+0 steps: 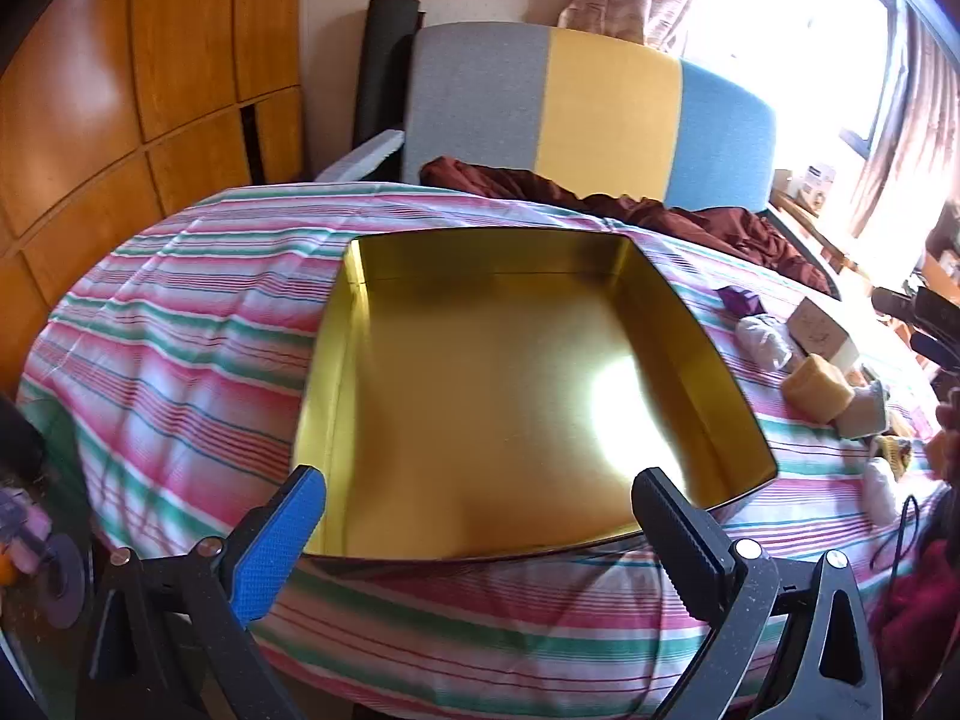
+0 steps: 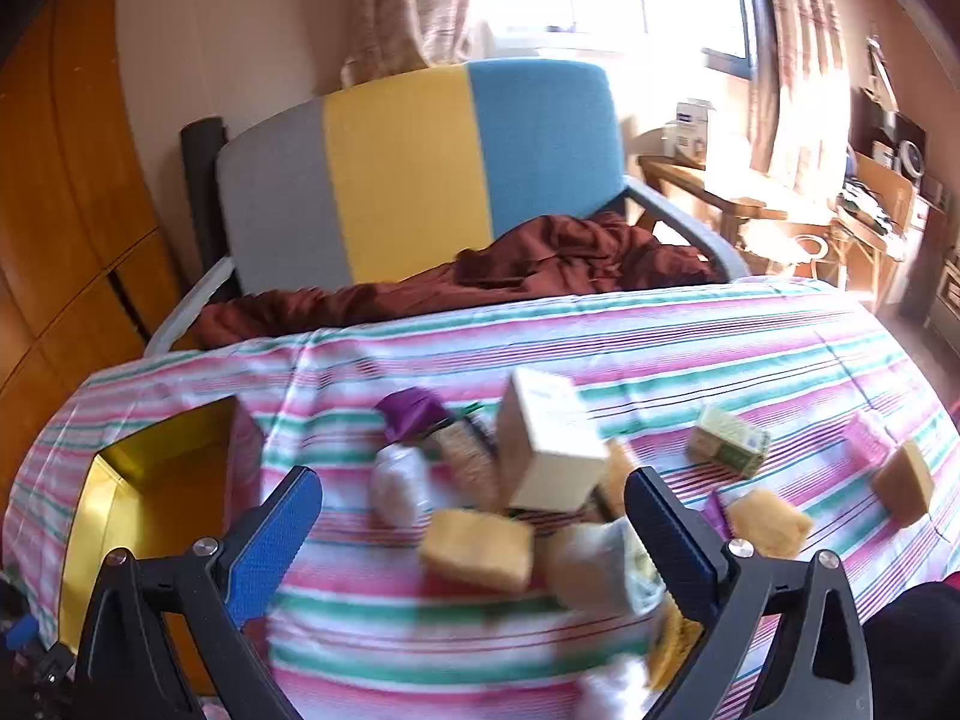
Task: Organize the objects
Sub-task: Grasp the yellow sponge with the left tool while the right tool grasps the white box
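The empty gold tin (image 1: 510,372) sits open on the striped cloth (image 1: 180,360) covering the counter, directly ahead of the left gripper (image 1: 480,516), whose jaws are spread wide with nothing between them; the tin's near rim lies just past the fingertips. The things to be sorted lie well to the right of the tin, and the right gripper (image 2: 474,516) hovers right over them, its jaws likewise spread wide and pinching nothing. Straight between and just beyond those jaws is a tan sponge-like block (image 2: 477,549), lying flat with its long side running across the view, roughly crosswise to the fingers, so a close from here would fall on its longer span unless the wrist turns. Behind it stands a cream carton (image 2: 549,450), tilted on one corner, with a white wrapped bundle (image 2: 399,483) and a purple packet (image 2: 414,411) to its left, and a green box (image 2: 729,441) and more tan blocks off to the right. From the right wrist view the tin shows at the far left (image 2: 138,480), so whatever is picked up has to travel leftward across the cloth. The right hand is plainly the nearer one for a first pick; the left is placed by the tin rather than by the clutter. The picture is blurred near the jaws, so exact contact cannot be told.
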The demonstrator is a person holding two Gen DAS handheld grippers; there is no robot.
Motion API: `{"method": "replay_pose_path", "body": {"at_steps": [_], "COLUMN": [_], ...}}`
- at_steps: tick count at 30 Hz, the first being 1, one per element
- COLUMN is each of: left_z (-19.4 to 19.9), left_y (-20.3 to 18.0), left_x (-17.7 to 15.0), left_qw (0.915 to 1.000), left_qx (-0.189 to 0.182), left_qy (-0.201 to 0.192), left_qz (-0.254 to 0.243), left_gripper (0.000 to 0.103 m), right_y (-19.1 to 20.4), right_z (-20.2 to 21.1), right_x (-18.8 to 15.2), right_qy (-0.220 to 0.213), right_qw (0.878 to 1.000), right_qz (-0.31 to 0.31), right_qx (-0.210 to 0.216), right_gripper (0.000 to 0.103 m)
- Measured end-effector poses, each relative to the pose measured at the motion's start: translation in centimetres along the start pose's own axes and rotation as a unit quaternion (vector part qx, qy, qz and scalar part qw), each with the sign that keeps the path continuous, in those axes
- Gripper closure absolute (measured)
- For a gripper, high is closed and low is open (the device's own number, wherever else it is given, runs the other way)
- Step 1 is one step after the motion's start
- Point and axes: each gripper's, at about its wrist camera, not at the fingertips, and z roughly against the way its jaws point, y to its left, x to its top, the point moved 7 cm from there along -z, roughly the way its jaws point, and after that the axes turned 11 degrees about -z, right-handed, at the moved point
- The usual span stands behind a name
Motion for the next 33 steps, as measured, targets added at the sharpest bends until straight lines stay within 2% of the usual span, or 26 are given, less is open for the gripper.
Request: {"method": "replay_pose_path", "body": {"at_steps": [4, 8, 11, 20, 29, 33], "left_z": [-0.1, -0.7, -1.3, -4.3, -8.7, -10.8], "left_y": [-2.0, -5.4, -8.1, -18.3, -28.1, -31.0], "left_x": [1.4, 3.1, 4.4, 8.7, 9.1, 9.2], "left_qw": [0.9995, 0.997, 0.9937, 0.9786, 0.957, 0.9526], "left_qx": [-0.023, -0.035, -0.057, -0.12, -0.162, -0.162], "left_qy": [-0.01, -0.012, -0.015, -0.011, 0.011, 0.02], "left_qz": [-0.021, -0.068, -0.095, -0.167, -0.24, -0.256], "left_gripper": [0.0, 0.0, 0.0, 0.002, 0.008, 0.008], "right_y": [-6.1, -9.6, -10.2, -10.8, -10.8, -10.7], "right_z": [-2.3, -3.7, -3.2, -4.0, -4.4, -4.5], "right_x": [1.6, 1.5, 1.7, 1.4, 1.2, 1.2], "right_qy": [-0.007, 0.022, 0.016, 0.044, 0.055, 0.056], "right_qw": [0.998, 0.988, 0.985, 0.979, 0.976, 0.976], "right_qz": [-0.064, -0.155, -0.169, -0.2, -0.205, -0.205], "right_qx": [-0.024, -0.004, 0.005, 0.027, 0.037, 0.041], "right_gripper": [0.0, 0.0, 0.0, 0.0, 0.0, 0.0]}}
